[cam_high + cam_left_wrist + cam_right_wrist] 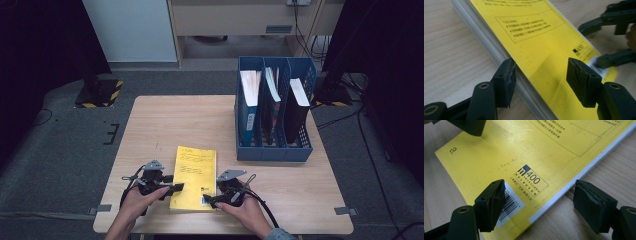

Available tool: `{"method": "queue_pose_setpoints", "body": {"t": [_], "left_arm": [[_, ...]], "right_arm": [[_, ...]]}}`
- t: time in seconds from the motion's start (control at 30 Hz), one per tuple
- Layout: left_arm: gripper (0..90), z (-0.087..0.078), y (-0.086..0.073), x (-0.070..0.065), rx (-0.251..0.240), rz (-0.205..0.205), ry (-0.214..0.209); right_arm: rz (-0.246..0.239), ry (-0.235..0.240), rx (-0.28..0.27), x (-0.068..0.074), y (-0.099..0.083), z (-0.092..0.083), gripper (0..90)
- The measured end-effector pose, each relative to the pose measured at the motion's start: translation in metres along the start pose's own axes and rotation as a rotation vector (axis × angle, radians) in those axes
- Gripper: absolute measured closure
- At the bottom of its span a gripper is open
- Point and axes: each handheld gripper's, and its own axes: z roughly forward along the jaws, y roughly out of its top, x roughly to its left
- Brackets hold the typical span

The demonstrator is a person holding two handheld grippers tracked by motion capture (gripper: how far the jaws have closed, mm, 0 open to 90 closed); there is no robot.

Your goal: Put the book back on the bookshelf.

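A wooden table (150, 125) seen from above. A yellow book (194, 176) lies flat near its front edge, back cover up, with a barcode sticker (510, 206) at one corner. A person's two hands reach in from the bottom, each holding a black two-jaw gripper.

The left gripper (172, 188) sits at the book's left edge. In the left gripper view its jaws are partly open and straddle that edge: one jaw rests on the table against the page side, the other hangs over the yellow cover. The pads do not look pressed on the book, though the angle makes this hard to judge.

The right gripper (211, 200) is at the book's front right corner. In the right gripper view its jaws are partly open: one over the barcode sticker, the other above bare table just past the book's edge. It holds nothing.

A blue file rack (274, 149) with upright books stands at the back right, well apart.
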Motion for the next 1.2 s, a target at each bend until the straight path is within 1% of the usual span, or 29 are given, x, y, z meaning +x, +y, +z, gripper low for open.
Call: {"method": "queue_pose_setpoints", "body": {"t": [0.1,0.2,0.27,0.3,0.33,0.4,0.43,0.53,0.7,0.83,0.97,1.03,1.13,1.17,1.2], "left_arm": [[40.2,0.004,0.003,0.0,0.018,0.013,0.0],[39.4,0.009,0.009,0.004,0.035,0.027,0.001],[39.4,0.01,0.013,0.005,0.035,0.034,-0.016],[39.3,0.011,0.016,0.004,0.034,0.039,-0.034],[39.2,0.013,0.018,0.004,0.04,0.044,-0.038],[38.2,0.019,0.022,0.005,0.069,0.065,-0.029],[37.3,0.021,0.024,0.005,0.075,0.071,-0.022],[37.4,0.025,0.029,0.009,0.075,0.06,-0.025],[40.2,0.029,0.036,0.01,0.086,0.067,-0.015],[40.9,0.033,0.04,0.01,0.112,0.08,0.001],[41.8,0.034,0.041,0.01,0.119,0.087,-0.003],[42.2,0.033,0.041,0.011,0.119,0.084,-0.004],[44.5,0.034,0.042,0.012,0.121,0.091,-0.011],[45.3,0.034,0.043,0.012,0.123,0.092,-0.014],[45.7,0.034,0.043,0.013,0.124,0.093,-0.016]], "right_arm": [[0.001,0.002,0.001,0.0,0.0,0.0,25.8],[0.001,0.002,0.001,0.0,0.0,0.0,25.8],[0.001,0.002,0.001,0.0,0.0,0.0,25.8],[0.001,0.002,0.001,0.0,0.0,0.0,25.7],[0.001,0.003,0.001,0.0,0.0,0.0,25.7],[0.002,0.003,0.001,0.0,0.0,0.0,25.7],[0.0,0.004,0.0,-0.001,0.0,0.0,25.6],[0.001,0.005,-0.003,-0.001,0.0,0.0,25.6],[-0.002,0.006,-0.002,-0.001,0.0,0.0,25.4],[-0.003,0.006,0.01,-0.001,0.002,0.0,25.1],[-0.003,0.004,0.008,-0.001,0.001,0.001,24.6],[-0.006,0.003,0.01,-0.001,0.001,0.001,24.4],[-0.002,0.002,0.014,0.0,0.002,0.001,23.4],[-0.012,0.002,0.022,-0.001,0.004,0.002,21.7],[-0.008,0.003,0.033,-0.001,0.005,0.002,20.3]]}}
